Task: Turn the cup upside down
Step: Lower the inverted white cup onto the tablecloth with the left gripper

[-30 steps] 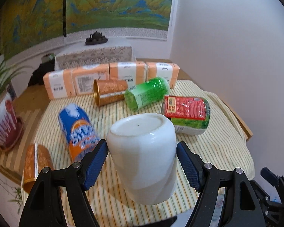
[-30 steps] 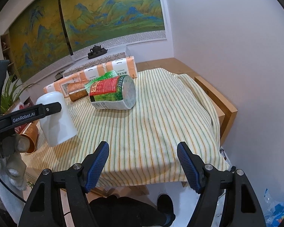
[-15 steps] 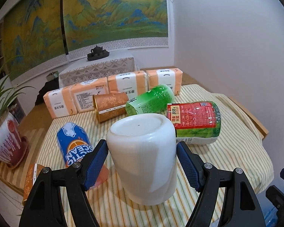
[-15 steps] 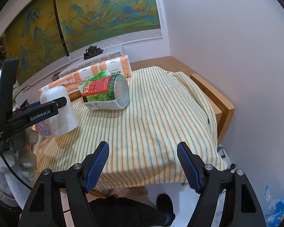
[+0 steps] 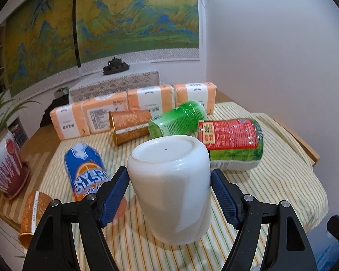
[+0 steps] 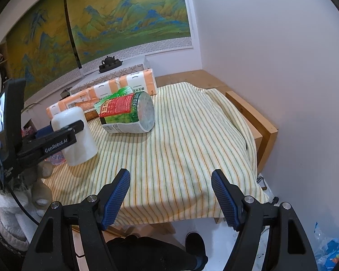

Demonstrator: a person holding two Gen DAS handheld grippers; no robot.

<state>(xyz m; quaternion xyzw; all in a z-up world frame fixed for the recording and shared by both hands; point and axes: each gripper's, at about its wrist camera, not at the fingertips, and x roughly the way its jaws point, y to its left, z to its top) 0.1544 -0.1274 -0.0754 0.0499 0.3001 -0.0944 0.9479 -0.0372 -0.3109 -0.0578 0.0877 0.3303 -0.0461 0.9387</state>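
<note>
White ceramic cup sits base-up btwn my left gripper pads, clamped across its mid-wall, w/ rim at or just over the striped cloth; can't tell which. Looks stiff, glazed, prob slippery and chippable, so mid-body grip w/ firm squeeze seems best. Right gripper hangs open, empty, near table edge.

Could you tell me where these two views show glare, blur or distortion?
Left wrist: sharp; soft sheen on the cup, bright glare on the green bottle; fisheye bows the painting. Right wrist: dark vignette at the corners, table edges curve, blue bag smeared.
</note>
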